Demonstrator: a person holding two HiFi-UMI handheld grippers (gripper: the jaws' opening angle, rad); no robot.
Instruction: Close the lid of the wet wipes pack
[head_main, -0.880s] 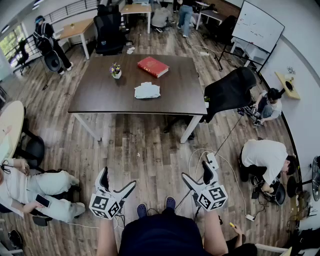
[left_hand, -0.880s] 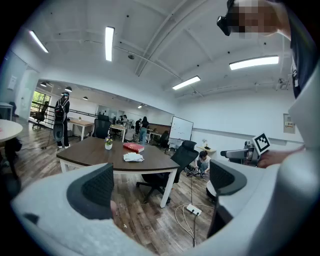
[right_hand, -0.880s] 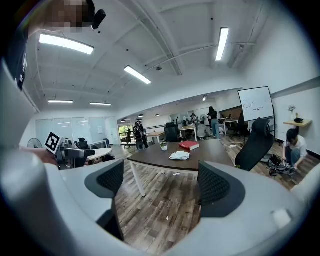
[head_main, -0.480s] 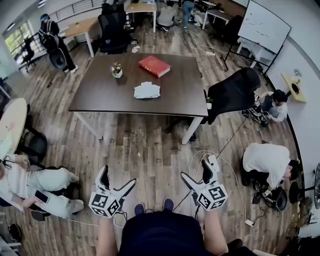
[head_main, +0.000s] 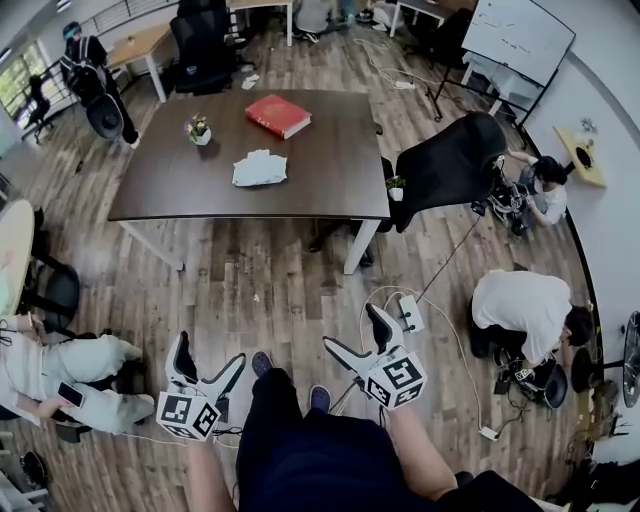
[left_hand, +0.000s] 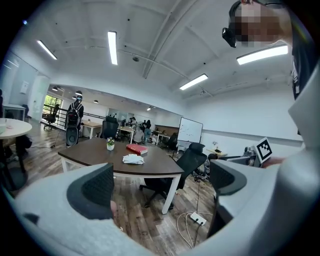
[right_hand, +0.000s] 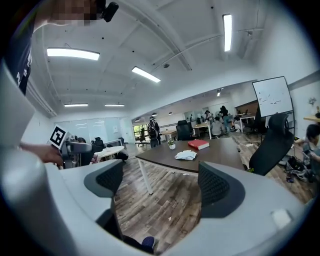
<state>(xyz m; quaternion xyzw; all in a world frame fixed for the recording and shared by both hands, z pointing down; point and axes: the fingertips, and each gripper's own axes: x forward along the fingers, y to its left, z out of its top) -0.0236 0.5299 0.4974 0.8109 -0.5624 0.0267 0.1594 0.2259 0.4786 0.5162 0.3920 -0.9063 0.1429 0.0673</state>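
Right hand-held gripper (head_main: 352, 329) empty; wipes pack (head_main: 259, 168) on table (head_main: 330, 160).

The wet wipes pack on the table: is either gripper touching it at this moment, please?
No, the left gripper and right gripper both hang over the floor, well short of the table where the wet wipes pack lies.

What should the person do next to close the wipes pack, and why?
Probably walk up to the table. The wet wipes pack lies on it, far out of reach, and the left gripper and right gripper are both open and empty.
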